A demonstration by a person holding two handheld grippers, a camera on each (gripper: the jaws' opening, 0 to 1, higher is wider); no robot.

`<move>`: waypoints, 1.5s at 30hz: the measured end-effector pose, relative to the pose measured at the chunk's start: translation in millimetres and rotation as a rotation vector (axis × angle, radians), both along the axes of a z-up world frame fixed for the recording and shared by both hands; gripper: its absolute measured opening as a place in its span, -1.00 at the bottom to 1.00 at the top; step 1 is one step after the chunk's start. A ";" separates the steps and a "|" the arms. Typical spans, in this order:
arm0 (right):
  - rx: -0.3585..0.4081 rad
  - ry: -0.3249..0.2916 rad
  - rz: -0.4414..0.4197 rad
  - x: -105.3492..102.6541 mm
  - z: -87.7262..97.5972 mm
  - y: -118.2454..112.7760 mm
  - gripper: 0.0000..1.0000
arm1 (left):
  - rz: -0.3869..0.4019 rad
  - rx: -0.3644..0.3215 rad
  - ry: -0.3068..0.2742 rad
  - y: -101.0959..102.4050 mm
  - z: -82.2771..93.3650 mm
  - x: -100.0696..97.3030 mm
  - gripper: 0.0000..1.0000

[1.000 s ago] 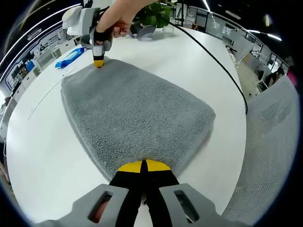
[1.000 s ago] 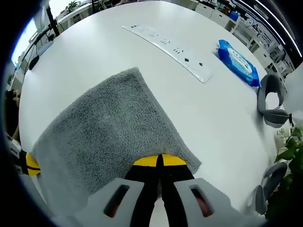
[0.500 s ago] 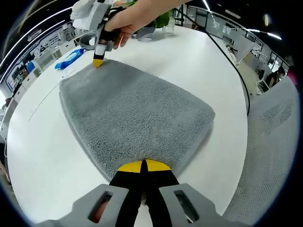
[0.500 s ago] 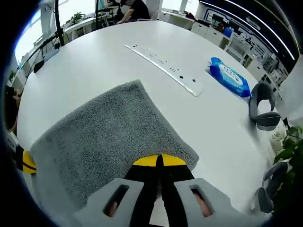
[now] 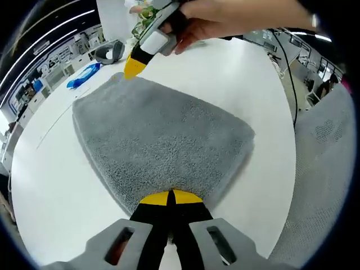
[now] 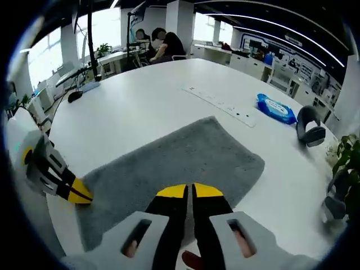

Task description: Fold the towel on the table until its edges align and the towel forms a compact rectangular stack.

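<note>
Grey fluffy towel lies flat on the white round table, folded into a thick layer. My left gripper sits at the towel's near edge, yellow tips pressed together; whether fabric is pinched between them I cannot tell. My right gripper hangs above the towel with its jaws nearly closed, nothing held. Blue wipes packet and a grey headrest-shaped cushion lie well apart from the towel.
</note>
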State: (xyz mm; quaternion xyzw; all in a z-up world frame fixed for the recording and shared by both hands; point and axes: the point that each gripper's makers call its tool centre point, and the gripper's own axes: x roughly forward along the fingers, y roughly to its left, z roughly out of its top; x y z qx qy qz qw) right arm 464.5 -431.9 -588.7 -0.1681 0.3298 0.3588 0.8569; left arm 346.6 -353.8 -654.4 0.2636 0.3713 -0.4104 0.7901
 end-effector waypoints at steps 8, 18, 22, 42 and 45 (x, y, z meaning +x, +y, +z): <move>0.035 -0.029 0.020 -50.5 17.6 11.6 -0.93 | -0.005 -0.126 -0.052 0.8 9.1 0.0 -0.90; 0.064 0.034 0.046 -113.4 -0.1 16.5 -0.81 | -0.039 -0.222 -0.076 15.0 34.0 -7.6 -0.54; 0.012 0.060 0.100 -135.4 -13.8 15.6 -0.78 | -0.064 -0.236 -0.077 15.0 39.5 -11.9 -0.47; -0.116 0.126 0.206 -163.1 -59.8 2.3 -0.51 | -0.215 -0.059 -0.054 22.0 2.7 -25.9 -0.47; -0.128 0.122 0.220 -166.0 -64.9 3.2 -0.48 | -0.241 -0.038 -0.068 20.7 -0.3 -27.5 -0.46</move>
